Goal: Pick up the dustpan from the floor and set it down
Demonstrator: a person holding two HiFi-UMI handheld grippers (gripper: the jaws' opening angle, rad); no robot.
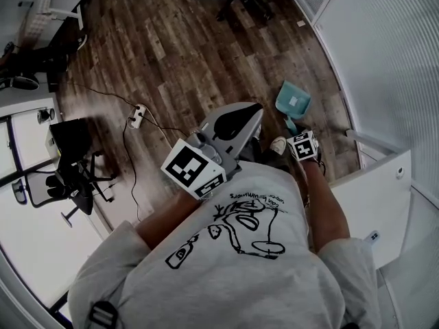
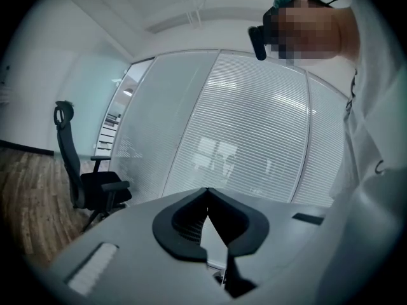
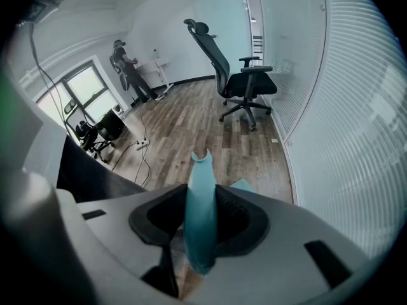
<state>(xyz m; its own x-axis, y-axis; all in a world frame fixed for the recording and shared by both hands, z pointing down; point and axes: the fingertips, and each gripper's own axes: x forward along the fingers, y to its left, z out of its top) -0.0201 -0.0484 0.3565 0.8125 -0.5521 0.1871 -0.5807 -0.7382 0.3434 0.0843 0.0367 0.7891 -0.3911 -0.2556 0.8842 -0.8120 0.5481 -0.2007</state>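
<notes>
Right gripper [image 3: 200, 230] is clamped on the dustpan [image 1: 293, 101] handle [image 3: 200, 189]; I fear the hanging pan swings and slips out.

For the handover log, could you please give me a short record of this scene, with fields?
Setting: office, wooden floor, glass partition at the right
Dustpan: teal, handle between the jaws of the right gripper, pan low beside the partition
Right gripper state: shut on the dustpan handle
Left gripper: jaws together, nothing held
Dustpan clear of floor: cannot tell
Nearby: office chair, power strip with cable
</notes>
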